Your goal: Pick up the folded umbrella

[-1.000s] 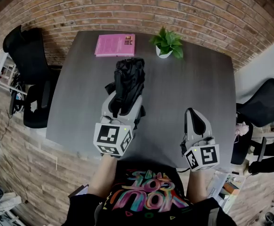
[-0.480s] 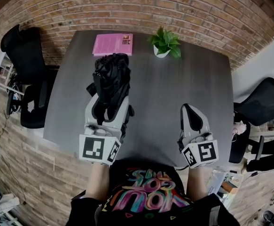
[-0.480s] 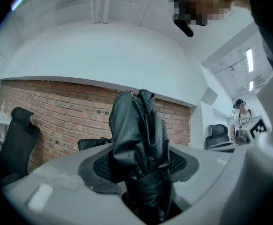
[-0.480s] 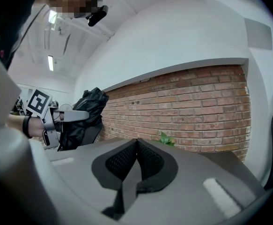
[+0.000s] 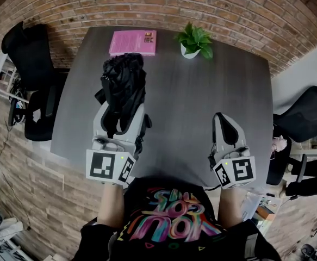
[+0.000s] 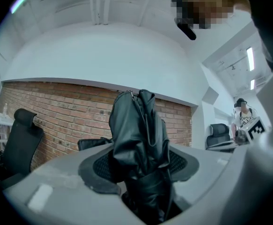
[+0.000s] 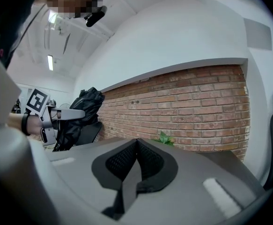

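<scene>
Shifted leftward over the table [image 5: 201, 102]: folded umbrella [image 5: 123, 83], raised above it, clamped in left gripper [image 5: 119, 113]. Right gripper [image 5: 227, 135]: closed, empty, at table's near edge. Handling: hold clamp firm, lift level, mind slippery fabric

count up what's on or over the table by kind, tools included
umbrella: 1, black, gripped in the left tool
pink book: 1
potted plant: 1
tools: 2, the left tool and the right tool, which is shut and empty
total: 5
</scene>
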